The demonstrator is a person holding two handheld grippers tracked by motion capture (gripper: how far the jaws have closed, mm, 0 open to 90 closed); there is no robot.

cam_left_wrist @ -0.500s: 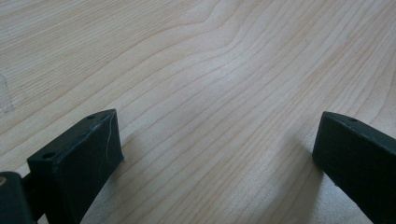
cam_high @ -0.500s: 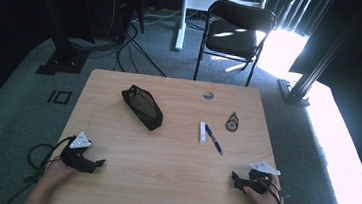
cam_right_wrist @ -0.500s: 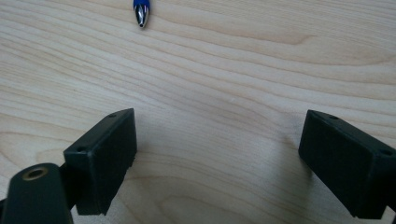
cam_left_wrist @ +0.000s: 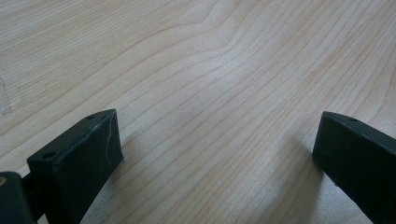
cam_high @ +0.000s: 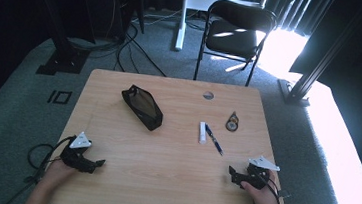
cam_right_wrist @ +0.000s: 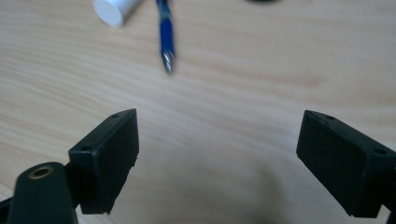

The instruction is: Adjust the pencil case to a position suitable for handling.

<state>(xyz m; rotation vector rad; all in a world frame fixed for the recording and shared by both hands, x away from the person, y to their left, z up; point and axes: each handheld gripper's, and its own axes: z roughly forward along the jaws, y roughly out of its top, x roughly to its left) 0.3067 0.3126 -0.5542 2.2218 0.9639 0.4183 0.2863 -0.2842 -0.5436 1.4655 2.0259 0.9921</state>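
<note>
Right tool (cam_high: 236,176), jaws spread wide and empty, low over the bench (cam_high: 171,181), just short of the blue pen (cam_high: 214,139). White tube (cam_high: 202,132) just beside the pen; small round item (cam_high: 231,122) near it; black pouch (cam_high: 142,107) well apart. Left tool (cam_high: 93,164), released, farthest from the pen.

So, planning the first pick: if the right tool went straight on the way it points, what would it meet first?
Probably the blue pen: its tip lies nearest ahead of the open right tool, slightly left of centre, though depth is unclear.
</note>
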